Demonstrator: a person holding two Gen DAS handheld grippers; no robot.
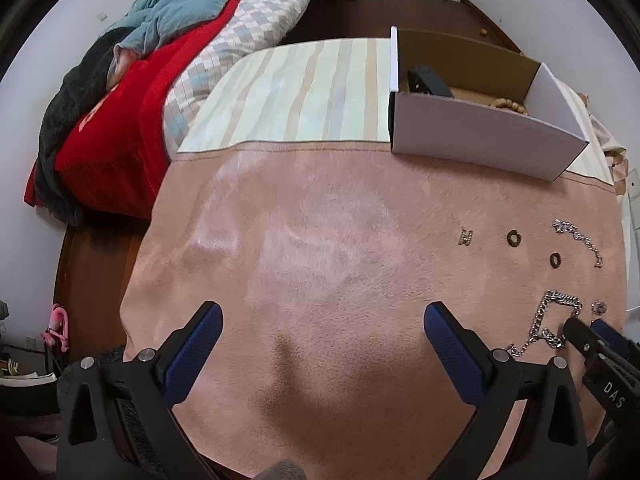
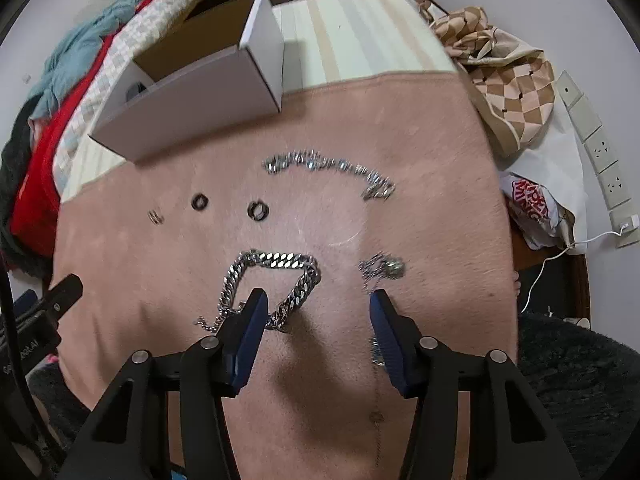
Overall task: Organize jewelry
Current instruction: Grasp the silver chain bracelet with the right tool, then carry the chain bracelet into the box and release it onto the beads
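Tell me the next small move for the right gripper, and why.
Probably shift the right gripper slightly left and lower it so both fingers straddle the chunky chain. It is open and empty, and only its left finger overlaps that chain; the white box waits beyond.

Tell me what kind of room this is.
Most likely a bedroom in a home. A bed piled with rumpled bedding sits beside the work surface, which is covered with a pink blanket. Wall sockets and a wooden floor suggest a domestic room.
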